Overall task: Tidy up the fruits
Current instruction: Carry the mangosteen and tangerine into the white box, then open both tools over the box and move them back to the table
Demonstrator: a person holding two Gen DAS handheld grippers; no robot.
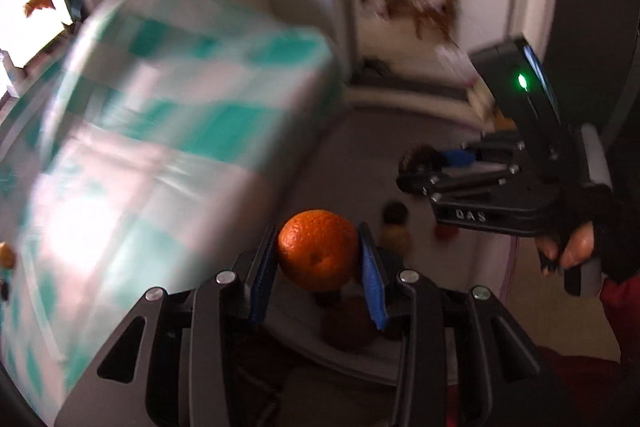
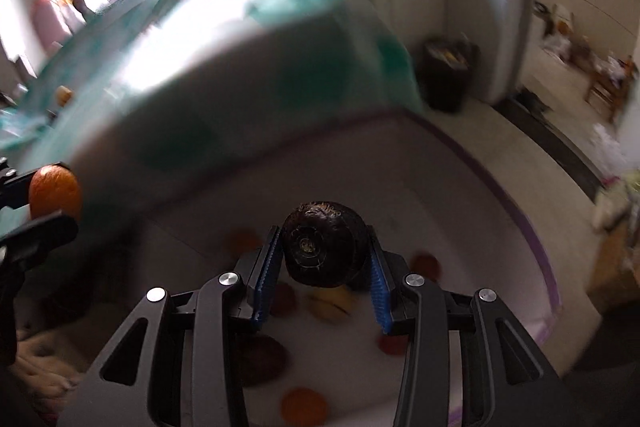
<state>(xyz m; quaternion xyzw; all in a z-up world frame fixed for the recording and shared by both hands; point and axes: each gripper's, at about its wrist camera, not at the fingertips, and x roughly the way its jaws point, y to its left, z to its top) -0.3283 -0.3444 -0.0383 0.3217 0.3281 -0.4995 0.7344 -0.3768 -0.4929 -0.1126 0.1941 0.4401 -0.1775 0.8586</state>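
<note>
My left gripper (image 1: 318, 259) is shut on an orange tangerine (image 1: 318, 255) and holds it above the table. My right gripper (image 2: 324, 259) is shut on a dark brown round fruit (image 2: 324, 247), also held above the table. The right gripper also shows in the left wrist view (image 1: 424, 167) at the right, and the tangerine shows in the right wrist view (image 2: 54, 193) at the left edge. Several blurred fruits lie on the white table below, among them a yellow one (image 2: 330, 303), a red one (image 2: 426, 265) and an orange one (image 2: 302, 407).
A large teal-and-white plastic-wrapped pack (image 1: 140, 155) stands close on the left, and fills the upper left of the right wrist view (image 2: 224, 67). The white table (image 2: 460, 195) has a purple-edged rim. A dark bin (image 2: 446, 75) stands on the floor beyond.
</note>
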